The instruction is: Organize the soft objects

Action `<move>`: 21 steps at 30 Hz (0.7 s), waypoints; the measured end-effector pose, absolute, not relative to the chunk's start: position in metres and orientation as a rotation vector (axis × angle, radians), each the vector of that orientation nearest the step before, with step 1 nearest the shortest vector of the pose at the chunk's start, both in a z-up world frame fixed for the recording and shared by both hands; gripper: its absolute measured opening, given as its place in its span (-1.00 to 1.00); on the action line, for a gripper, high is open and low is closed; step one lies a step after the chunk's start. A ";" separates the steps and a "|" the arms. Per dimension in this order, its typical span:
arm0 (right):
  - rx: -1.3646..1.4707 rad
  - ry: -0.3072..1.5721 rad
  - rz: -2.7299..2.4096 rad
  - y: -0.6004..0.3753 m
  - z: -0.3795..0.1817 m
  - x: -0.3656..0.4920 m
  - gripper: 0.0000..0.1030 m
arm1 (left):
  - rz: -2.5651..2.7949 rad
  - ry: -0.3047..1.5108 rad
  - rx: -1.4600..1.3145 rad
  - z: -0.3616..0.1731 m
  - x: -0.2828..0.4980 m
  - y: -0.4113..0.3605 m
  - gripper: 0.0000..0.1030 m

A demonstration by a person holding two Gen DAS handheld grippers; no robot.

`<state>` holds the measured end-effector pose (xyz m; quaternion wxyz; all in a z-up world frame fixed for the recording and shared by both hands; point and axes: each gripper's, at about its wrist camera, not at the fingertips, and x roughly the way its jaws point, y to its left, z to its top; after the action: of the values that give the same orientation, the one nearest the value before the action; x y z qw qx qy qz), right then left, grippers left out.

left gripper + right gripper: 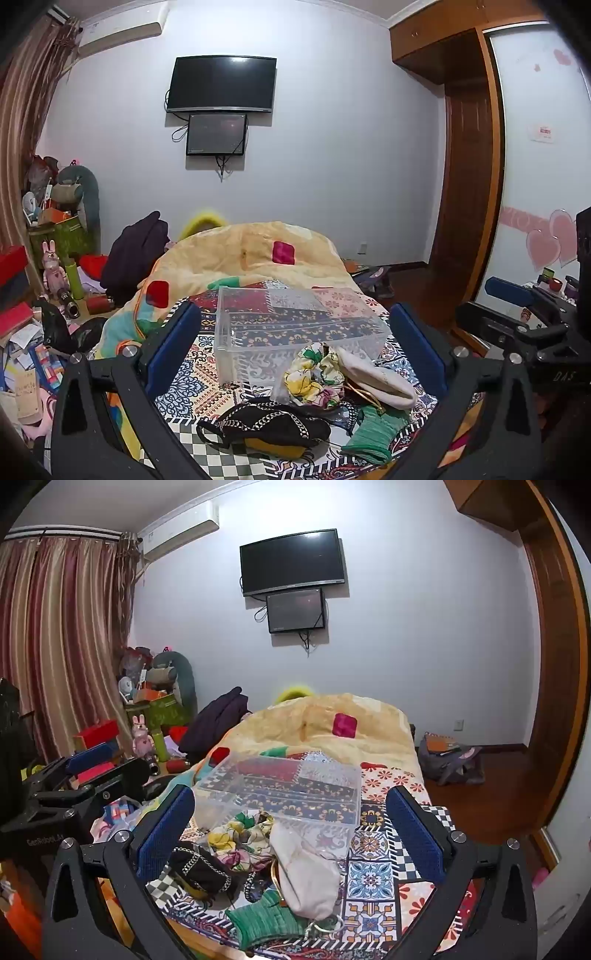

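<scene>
One clear rectangular plastic bin [295,332] sits mid-frame on the patterned bed [384,849]. Touching its near side, low in frame, lies a pile of four soft items: one floral cloth [314,373], one cream knit piece [380,380], one black chain-trimmed bag [266,424], one green ribbed cloth [373,432]. The left gripper [295,350] and right gripper [291,834] are both spread wide, holding nothing.

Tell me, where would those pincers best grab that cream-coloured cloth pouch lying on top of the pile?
Probably the rounded near end of the cream pouch, coming from above with the right gripper, whose open jaws already straddle it. That end bulges clear over the green knit piece, while its far end lies against the clear plastic bin.
</scene>
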<state>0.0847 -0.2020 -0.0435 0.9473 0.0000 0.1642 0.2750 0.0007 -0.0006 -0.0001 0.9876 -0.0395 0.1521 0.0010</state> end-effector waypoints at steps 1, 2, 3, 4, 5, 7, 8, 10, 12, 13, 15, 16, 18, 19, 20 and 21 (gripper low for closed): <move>0.005 0.335 0.557 -0.202 -0.044 0.085 1.00 | 0.000 0.307 -0.075 0.000 0.001 -0.001 1.00; 0.004 0.333 0.554 -0.203 -0.043 0.085 1.00 | 0.007 0.313 -0.076 0.000 0.003 -0.001 1.00; 0.004 0.331 0.552 -0.203 -0.043 0.085 1.00 | 0.002 0.317 -0.064 0.000 0.005 -0.003 1.00; 0.004 0.328 0.550 -0.203 -0.043 0.085 1.00 | 0.006 0.326 -0.034 0.000 0.007 -0.012 1.00; 0.004 0.326 0.548 -0.203 -0.043 0.084 1.00 | -0.001 0.313 -0.055 -0.002 0.005 -0.008 1.00; 0.002 0.320 0.544 -0.203 -0.043 0.083 1.00 | -0.005 0.303 -0.062 -0.001 0.003 -0.005 1.00; 0.001 0.317 0.541 -0.203 -0.043 0.082 1.00 | -0.005 0.299 -0.059 0.000 0.002 -0.006 1.00; 0.003 0.334 0.558 -0.201 -0.044 0.087 1.00 | -0.013 0.295 -0.058 -0.001 -0.001 -0.005 1.00; 0.002 0.332 0.556 -0.199 -0.043 0.087 1.00 | -0.017 0.297 -0.056 -0.001 -0.001 -0.005 1.00; 0.003 0.332 0.556 -0.198 -0.044 0.086 1.00 | -0.018 0.297 -0.056 -0.001 -0.001 -0.005 1.00; 0.004 0.330 0.555 -0.195 -0.044 0.085 1.00 | -0.017 0.293 -0.054 0.000 -0.003 -0.005 1.00; 0.015 0.330 0.560 -0.203 -0.041 0.084 1.00 | -0.018 0.293 -0.053 0.001 -0.003 -0.005 1.00; 0.018 0.330 0.561 -0.204 -0.040 0.083 1.00 | -0.018 0.291 -0.052 0.001 -0.004 -0.005 1.00; 0.018 0.330 0.561 -0.205 -0.040 0.083 1.00 | -0.018 0.291 -0.052 0.001 -0.004 -0.005 1.00; 0.019 0.332 0.562 -0.205 -0.039 0.084 1.00 | -0.018 0.291 -0.052 0.001 -0.004 -0.005 1.00; 0.020 0.330 0.562 -0.204 -0.040 0.084 1.00 | -0.018 0.291 -0.052 0.001 -0.004 -0.006 1.00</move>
<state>0.0835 -0.2044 -0.0399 0.9474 0.0096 0.1622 0.2759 -0.0039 -0.0056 0.0008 0.9891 -0.0261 0.1449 -0.0089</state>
